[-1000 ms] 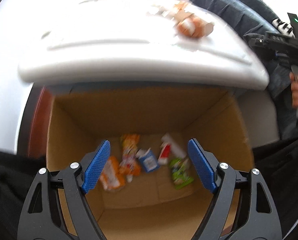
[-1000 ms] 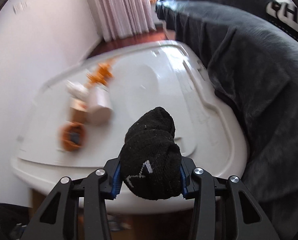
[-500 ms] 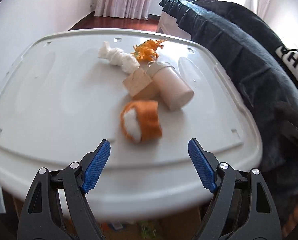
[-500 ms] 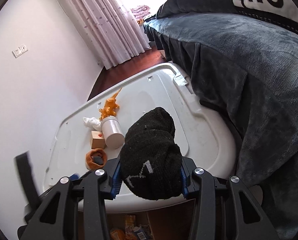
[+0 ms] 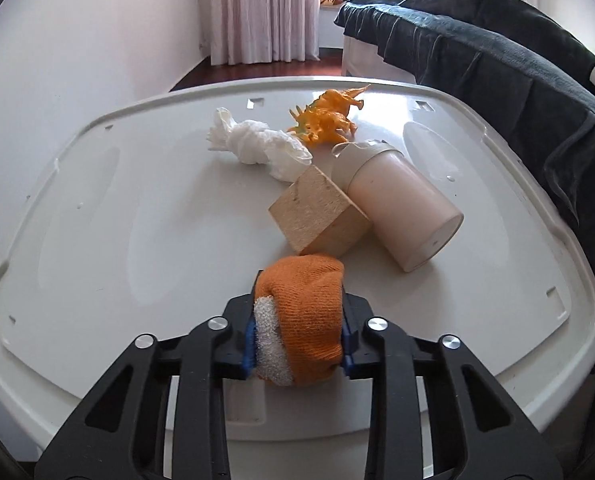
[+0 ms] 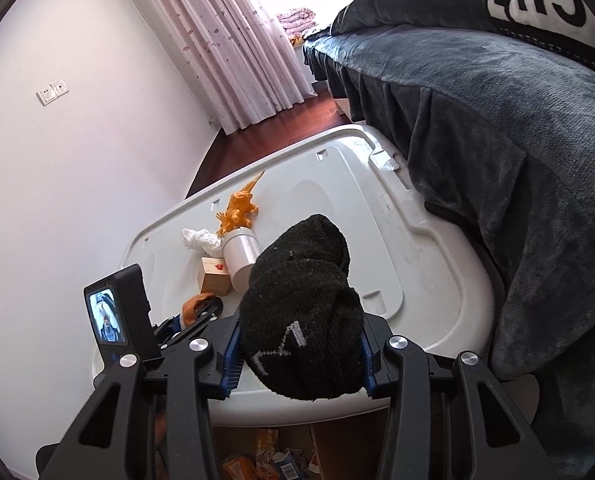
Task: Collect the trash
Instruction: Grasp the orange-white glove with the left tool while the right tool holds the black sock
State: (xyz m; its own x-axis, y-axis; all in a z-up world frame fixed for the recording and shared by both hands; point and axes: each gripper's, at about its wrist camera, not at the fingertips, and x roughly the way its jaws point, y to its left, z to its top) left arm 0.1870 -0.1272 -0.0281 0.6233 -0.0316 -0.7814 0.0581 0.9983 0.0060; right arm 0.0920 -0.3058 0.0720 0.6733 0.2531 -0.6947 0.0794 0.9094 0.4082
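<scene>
My left gripper [image 5: 299, 338] is shut on a rolled orange sock [image 5: 305, 316] with a white cuff, at the near edge of the white table [image 5: 97, 208]. Beyond it lie a wooden block [image 5: 317, 216], a beige cup [image 5: 401, 216] on its side, a crumpled white tissue [image 5: 257, 146] and an orange toy dinosaur [image 5: 329, 118]. My right gripper [image 6: 299, 354] is shut on a rolled black sock [image 6: 301, 312], held above the table's near edge. The left gripper and the orange sock [image 6: 195, 308] also show in the right wrist view.
A cardboard box [image 6: 281, 456] with several wrappers inside sits on the floor below the table's front edge. A bed with a dark blanket [image 6: 497, 140] runs along the table's right side. White wall on the left, curtains [image 5: 263, 8] at the far end.
My left gripper rose from over the box to the table, moved onto the orange sock and shut on it. My right gripper kept hold of the black sock and lifted a little.
</scene>
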